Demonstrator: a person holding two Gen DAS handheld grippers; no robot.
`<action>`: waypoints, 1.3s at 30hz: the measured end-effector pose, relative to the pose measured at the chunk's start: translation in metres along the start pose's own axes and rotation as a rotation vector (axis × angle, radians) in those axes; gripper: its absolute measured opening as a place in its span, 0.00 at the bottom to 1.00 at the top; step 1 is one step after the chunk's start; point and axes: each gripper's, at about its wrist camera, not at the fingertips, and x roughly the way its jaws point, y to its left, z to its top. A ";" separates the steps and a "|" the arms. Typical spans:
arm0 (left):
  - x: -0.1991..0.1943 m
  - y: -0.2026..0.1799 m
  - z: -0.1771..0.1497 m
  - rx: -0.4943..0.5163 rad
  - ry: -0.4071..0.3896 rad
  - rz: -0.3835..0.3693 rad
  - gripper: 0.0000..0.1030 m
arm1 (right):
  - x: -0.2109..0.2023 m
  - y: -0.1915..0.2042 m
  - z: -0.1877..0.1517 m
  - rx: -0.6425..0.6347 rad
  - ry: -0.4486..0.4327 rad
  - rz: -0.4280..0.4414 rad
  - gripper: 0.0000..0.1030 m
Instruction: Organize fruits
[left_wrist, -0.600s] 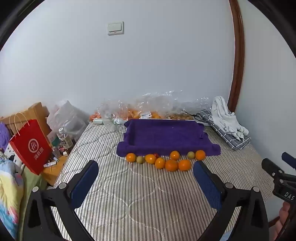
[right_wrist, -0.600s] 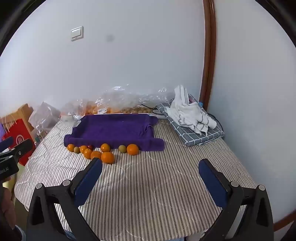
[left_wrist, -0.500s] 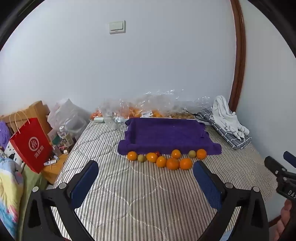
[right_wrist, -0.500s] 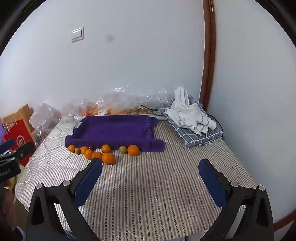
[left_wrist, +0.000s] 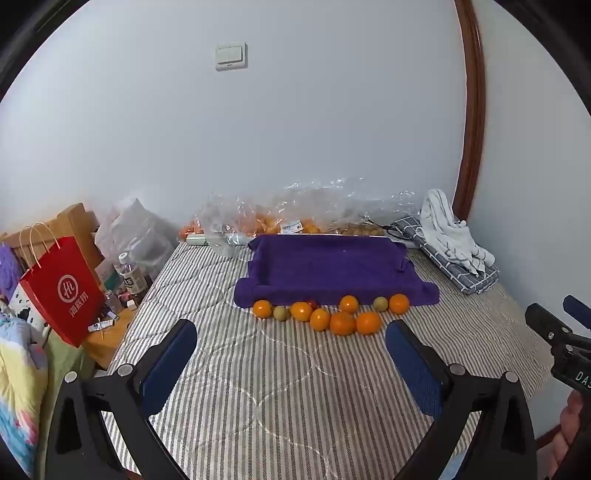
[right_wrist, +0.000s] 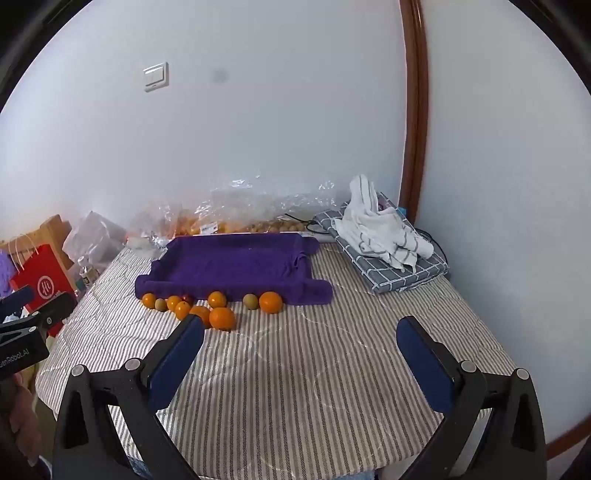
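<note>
Several oranges (left_wrist: 342, 322) (right_wrist: 222, 318) and two small greenish fruits (left_wrist: 280, 313) (right_wrist: 250, 301) lie in a loose row on the striped bed cover, just in front of a purple towel-lined tray (left_wrist: 332, 266) (right_wrist: 236, 264). One small red fruit (left_wrist: 312, 303) peeks out behind the row. My left gripper (left_wrist: 290, 341) hovers open well short of the fruit, nothing between its blue pads. My right gripper (right_wrist: 301, 338) is also open and holds nothing, to the right of the fruit row. Each gripper shows at the edge of the other's view.
Clear plastic bags (left_wrist: 295, 218) with more fruit lie along the wall behind the tray. A folded grey checked cloth with a white towel (right_wrist: 384, 236) sits at the back right. A red paper bag (left_wrist: 64, 291), bottles and clutter stand left of the bed.
Both views have shifted slightly: the tray and fruit sit a little lower and nearer in the frames. Both grippers stay wide open and nothing on the bed has moved.
</note>
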 end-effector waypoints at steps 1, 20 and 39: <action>0.000 0.000 0.000 -0.005 -0.001 -0.004 1.00 | 0.000 0.000 -0.001 -0.001 0.000 0.003 1.00; -0.019 0.006 0.001 -0.028 -0.058 -0.034 1.00 | -0.013 0.011 -0.002 -0.023 -0.032 0.071 1.00; -0.006 0.033 -0.010 -0.113 -0.016 -0.041 1.00 | 0.003 0.027 -0.007 -0.040 0.007 0.094 1.00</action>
